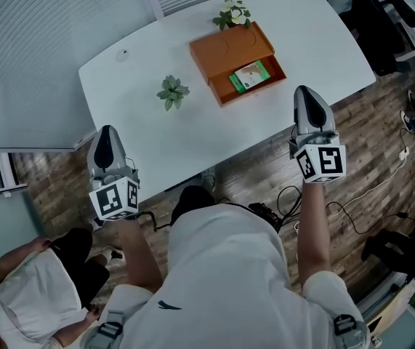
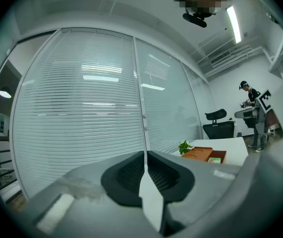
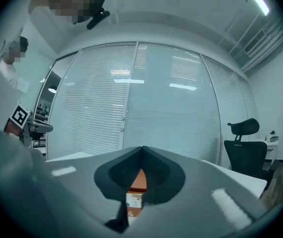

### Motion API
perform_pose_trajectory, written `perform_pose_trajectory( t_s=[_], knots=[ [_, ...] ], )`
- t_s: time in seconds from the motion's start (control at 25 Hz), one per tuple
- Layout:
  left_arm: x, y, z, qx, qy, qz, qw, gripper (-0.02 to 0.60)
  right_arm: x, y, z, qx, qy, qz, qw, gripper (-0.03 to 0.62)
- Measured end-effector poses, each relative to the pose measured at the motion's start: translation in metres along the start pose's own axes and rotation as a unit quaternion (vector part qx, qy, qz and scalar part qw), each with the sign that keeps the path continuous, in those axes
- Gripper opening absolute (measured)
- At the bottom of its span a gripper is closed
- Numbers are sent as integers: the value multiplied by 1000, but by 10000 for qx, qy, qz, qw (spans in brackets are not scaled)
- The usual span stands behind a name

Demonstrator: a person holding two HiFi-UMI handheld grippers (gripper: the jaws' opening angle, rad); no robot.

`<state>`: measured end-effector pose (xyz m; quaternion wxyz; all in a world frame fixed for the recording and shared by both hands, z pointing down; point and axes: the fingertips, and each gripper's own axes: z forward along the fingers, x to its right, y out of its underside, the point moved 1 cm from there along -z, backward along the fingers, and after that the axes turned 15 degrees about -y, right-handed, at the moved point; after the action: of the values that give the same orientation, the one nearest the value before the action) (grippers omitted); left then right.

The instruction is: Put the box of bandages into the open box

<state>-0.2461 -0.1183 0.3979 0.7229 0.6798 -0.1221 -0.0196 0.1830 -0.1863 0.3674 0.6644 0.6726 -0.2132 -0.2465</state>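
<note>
- Progress is looking all but complete, judging from the head view: the box of bandages [image 1: 249, 76] is lying flat inside the tray of the open box [image 1: 229, 48], green-and-white face up.
- The open box is sitting on the white worktop [image 1: 156, 133] near its far edge, right of the middle, with its orange lid folded back toward the far side.
- One small plant [image 1: 232, 13] is standing just behind the open box at the far edge, and a second plant [image 1: 171, 91] is standing well apart from it, toward the left half of the worktop.
- The left claw [image 1: 107, 133] is hovering by the near left corner, well apart from the open box. The left gripper view is showing its two jaws pressed together with nothing between them.
- The right claw [image 1: 307, 93] is hovering over the near edge toward the right corner, nearer to the open box but touching nothing.
- In the right gripper view, the tips of the right claw [image 3: 141, 150] are meeting. The orange patch showing through the gap below them is probably the open box farther off and not something held, though the view there is poor.
- Nothing of the placing itself is looking left to do. At most, I judge, the lid is waiting to be shut, and the task is not asking for that.
</note>
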Motion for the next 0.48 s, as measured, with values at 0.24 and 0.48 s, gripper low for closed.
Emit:
perform_pose_trajectory(
  t_s=[0.24,0.48],
  knots=[
    [3,2,-5,-11,-4,3,10000,25,-2,0,-1,-20,-58,-85,9999,0],
    [6,0,-6,14,-17,9,10000,25,-2,1,-2,-45,-85,-117,9999,0]
  ],
)
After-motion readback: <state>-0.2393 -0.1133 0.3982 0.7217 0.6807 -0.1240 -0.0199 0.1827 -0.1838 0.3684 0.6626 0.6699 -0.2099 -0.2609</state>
